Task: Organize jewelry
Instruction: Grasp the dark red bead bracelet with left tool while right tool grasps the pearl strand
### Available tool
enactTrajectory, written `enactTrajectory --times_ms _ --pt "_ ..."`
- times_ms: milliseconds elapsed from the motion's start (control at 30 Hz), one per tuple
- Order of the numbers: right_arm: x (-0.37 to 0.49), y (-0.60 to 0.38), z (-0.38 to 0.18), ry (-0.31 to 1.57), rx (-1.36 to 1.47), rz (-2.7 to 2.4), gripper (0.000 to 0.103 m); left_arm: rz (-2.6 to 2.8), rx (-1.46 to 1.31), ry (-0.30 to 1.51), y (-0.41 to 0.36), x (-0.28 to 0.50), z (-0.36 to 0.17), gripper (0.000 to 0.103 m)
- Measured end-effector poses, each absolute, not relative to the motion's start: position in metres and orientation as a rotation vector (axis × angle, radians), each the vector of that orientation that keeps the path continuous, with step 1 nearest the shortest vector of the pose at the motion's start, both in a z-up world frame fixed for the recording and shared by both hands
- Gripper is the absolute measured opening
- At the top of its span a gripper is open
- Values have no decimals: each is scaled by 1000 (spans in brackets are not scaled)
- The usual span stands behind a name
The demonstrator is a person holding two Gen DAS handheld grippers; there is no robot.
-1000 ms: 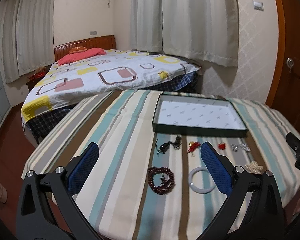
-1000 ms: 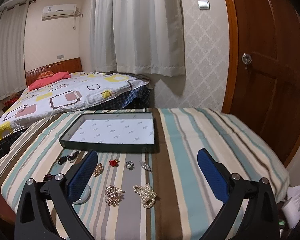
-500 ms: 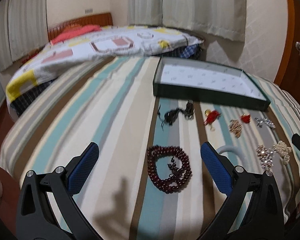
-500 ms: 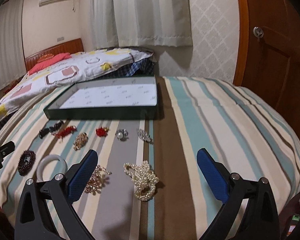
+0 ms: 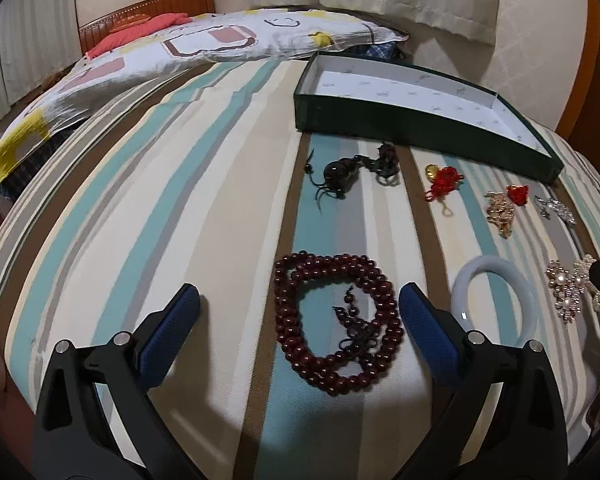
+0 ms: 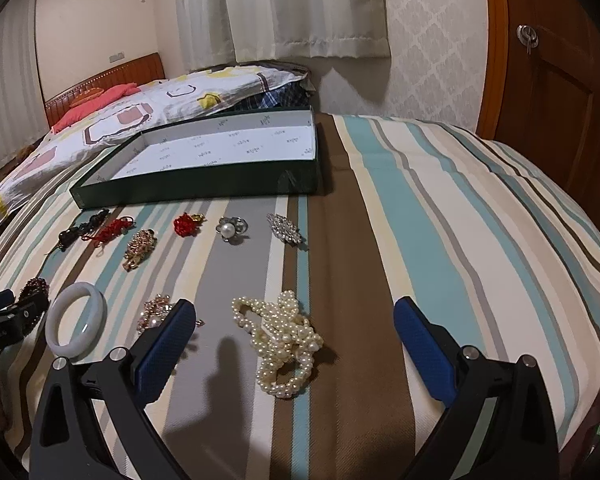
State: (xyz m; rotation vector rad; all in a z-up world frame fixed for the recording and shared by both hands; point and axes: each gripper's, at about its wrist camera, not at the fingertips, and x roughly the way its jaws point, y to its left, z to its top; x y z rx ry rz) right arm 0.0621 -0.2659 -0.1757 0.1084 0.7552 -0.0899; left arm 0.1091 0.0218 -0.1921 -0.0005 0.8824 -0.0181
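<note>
Jewelry lies on a striped cloth. A dark red bead necklace (image 5: pixel 334 326) sits between the fingers of my open left gripper (image 5: pixel 300 300), just below it. A white jade bangle (image 5: pixel 494 300) lies to its right. My open right gripper (image 6: pixel 294 314) hovers over a pearl necklace (image 6: pixel 282 340). A pearl brooch (image 6: pixel 154 312) lies by its left finger, the bangle (image 6: pixel 76 320) further left. Behind lie a black pendant (image 5: pixel 340 176), red knots (image 5: pixel 444 182), a gold brooch (image 6: pixel 140 248), a pearl ring (image 6: pixel 230 230) and a crystal clip (image 6: pixel 284 230). A green tray (image 6: pixel 204 184) with white lining stands empty behind them.
A bed (image 5: pixel 172 44) with a patterned cover stands beyond the table on the left. A wooden door (image 6: pixel 560 92) is at the right. The table's right half (image 6: pixel 460 220) is bare striped cloth. The left gripper's tip (image 6: pixel 4 320) shows at the right view's left edge.
Both grippers have moved down and forward, closer to the table. The bead necklace now sits between the left fingers and the pearl necklace between the right fingers. Both stay open.
</note>
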Motion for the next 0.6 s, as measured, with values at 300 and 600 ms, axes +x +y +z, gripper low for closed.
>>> enactTrajectory --times_ms 300,600 --pt "64 -264 -183 780 108 -78 91 -54 16 851 16 104 -188 74" --pt "57 -261 -184 784 71 -73 43 -100 23 833 10 101 -185 40"
